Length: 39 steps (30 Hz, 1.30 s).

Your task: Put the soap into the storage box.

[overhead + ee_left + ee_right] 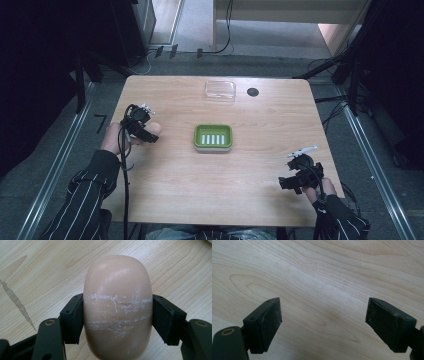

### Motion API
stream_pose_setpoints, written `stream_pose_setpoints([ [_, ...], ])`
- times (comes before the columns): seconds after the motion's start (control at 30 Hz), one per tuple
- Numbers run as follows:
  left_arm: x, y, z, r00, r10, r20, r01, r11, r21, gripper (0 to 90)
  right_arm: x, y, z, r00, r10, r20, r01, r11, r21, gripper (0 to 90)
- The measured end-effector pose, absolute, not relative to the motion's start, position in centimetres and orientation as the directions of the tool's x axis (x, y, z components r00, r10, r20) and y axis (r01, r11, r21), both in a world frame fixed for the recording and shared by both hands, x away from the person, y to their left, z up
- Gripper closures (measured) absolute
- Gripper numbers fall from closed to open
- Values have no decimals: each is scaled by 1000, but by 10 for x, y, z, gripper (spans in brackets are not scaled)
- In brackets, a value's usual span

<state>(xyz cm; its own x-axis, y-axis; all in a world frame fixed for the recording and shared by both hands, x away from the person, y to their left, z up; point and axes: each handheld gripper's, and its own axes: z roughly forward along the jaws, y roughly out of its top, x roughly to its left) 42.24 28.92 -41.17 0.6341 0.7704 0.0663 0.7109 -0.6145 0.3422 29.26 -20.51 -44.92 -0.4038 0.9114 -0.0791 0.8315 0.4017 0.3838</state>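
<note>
A beige oval bar of soap [117, 307], scratched with white lines across its middle, sits between the two black pads of my left gripper [117, 320], which is shut on it. In the high view the same soap [154, 129] pokes out of the left gripper [147, 132] at the table's left side. A green soap dish [213, 137] with a white slotted insert stands in the middle of the table, to the right of the soap. My right gripper [323, 323] is open over bare wood, at the near right of the table [292, 182].
A clear plastic lid or container [220, 91] lies at the far middle of the wooden table [260, 165], with a dark round hole [253, 92] beside it. Cables trail from both grippers. Dark stands and metal rails flank the table.
</note>
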Motion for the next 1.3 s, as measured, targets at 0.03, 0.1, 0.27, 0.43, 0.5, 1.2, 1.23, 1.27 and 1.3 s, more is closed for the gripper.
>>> stream_pose_setpoints([
  [0.03, 422, 290, -411, 635, 770, 67, 710, -615, 343, 335, 293, -205, -449, -404, 912, -79, 832, 401, 384, 142],
  [0.1, 422, 290, -409, 635, 770, 67, 708, -615, 347, 335, 293, -205, -449, -404, 911, -79, 831, 402, 385, 142],
  [0.27, 424, 288, -405, 637, 767, 77, 698, -617, 365, 335, 293, -205, -449, -403, 912, -79, 831, 401, 385, 142],
  [0.43, 427, 281, -401, 651, 755, 81, 684, -629, 370, 334, 292, -205, -449, -405, 911, -80, 829, 403, 387, 142],
  [0.5, 427, 279, -400, 658, 748, 86, 674, -636, 375, 334, 293, -206, -449, -402, 912, -78, 832, 400, 385, 142],
  [1.2, 430, 257, -390, 711, 698, 86, 613, -676, 410, 335, 290, -207, -449, -398, 913, -85, 833, 399, 383, 142],
  [1.23, 430, 257, -390, 713, 696, 83, 611, -675, 412, 335, 290, -207, -449, -398, 913, -86, 833, 399, 383, 141],
  [1.27, 430, 256, -389, 716, 693, 85, 607, -678, 415, 334, 291, -207, -450, -399, 913, -86, 832, 400, 383, 142],
  [1.3, 430, 255, -389, 716, 694, 83, 607, -676, 418, 335, 291, -207, -450, -400, 912, -88, 832, 401, 383, 142],
])
